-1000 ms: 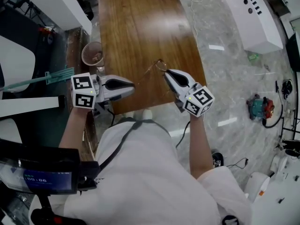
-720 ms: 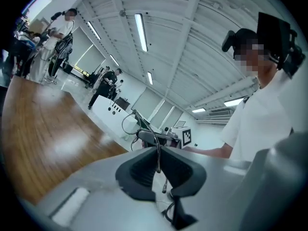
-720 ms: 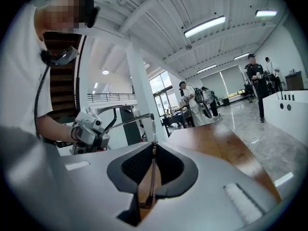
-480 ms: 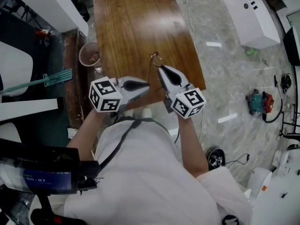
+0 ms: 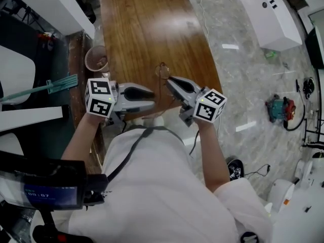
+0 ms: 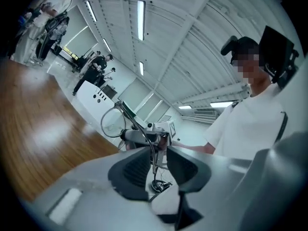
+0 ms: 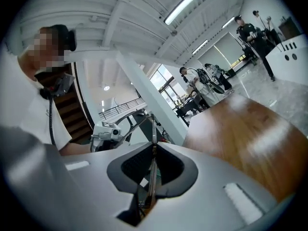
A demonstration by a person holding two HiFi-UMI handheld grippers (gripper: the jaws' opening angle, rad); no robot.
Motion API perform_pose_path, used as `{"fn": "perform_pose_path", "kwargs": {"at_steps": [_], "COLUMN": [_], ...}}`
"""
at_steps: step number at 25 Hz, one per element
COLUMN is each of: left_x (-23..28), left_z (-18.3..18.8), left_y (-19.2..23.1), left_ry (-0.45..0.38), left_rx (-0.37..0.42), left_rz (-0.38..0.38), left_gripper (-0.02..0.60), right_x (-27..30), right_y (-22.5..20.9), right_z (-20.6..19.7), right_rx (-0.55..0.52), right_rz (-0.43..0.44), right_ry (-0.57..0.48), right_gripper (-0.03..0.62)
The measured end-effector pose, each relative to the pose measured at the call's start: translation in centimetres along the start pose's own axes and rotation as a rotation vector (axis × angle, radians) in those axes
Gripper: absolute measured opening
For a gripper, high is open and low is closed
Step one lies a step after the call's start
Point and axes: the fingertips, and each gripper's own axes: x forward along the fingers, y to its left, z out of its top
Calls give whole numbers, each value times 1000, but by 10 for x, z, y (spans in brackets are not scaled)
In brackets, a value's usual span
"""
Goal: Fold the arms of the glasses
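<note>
Hovering at the six o'clock edge of the long, glossy brown wooden table (image 5: 152, 24), the two grey hand-held grippers meet almost tip to tip. The right gripper (image 5: 169, 80) (image 7: 153, 150) reaches in from four o'clock, its jaws clamped on the thin-rimmed wire glasses (image 5: 163, 71) (image 7: 153, 129), whose metal frame runs straight up between them. The left gripper (image 5: 153, 93) (image 6: 157, 150) sits at eight o'clock of the glasses. Its jaws have just been opening and stand apart, with one slim arm of the glasses passing between them unpressed. The glasses (image 6: 113, 121) hang over the wood near that edge. The tabletop stretches open toward twelve o'clock. A round tan cup (image 5: 97, 58) stands just off its nine o'clock side, and pale marble floor (image 5: 243, 75) lies past three o'clock.
</note>
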Motion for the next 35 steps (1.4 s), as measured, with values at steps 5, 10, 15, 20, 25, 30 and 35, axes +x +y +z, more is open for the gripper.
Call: {"fn": "perform_pose_path", "kwargs": {"at_steps": [5,10,15,20,25,30,35], "left_x": [15,17,22,19,-3,-32,-14], "left_z": [-8,-10,-16,-21,-10,-11,-9], "left_y": [-3,11,28,29,14,3,-25], "left_ry": [23,38,52,56,-46,-153,-181], "left_rx": [26,52,46,33,51,54,166], "left_rz": [-24,72,171,193,184,170,169], "left_gripper": [6,6,6,6,69,58,91], "right_x": [10,7,12,12,1,-19,-29], "right_y": [15,14,21,25,18,-2,-9], "right_z": [0,4,2,-3,5,21,33], "right_rx": [41,27,17,16,113,220,294], "right_rz": [39,-41,-85,-87,-88,-135,-162], "right_ry": [-36,-77,-113,-118,-189,-305,-413], "right_gripper": [31,31,31,31,31,31,31]}}
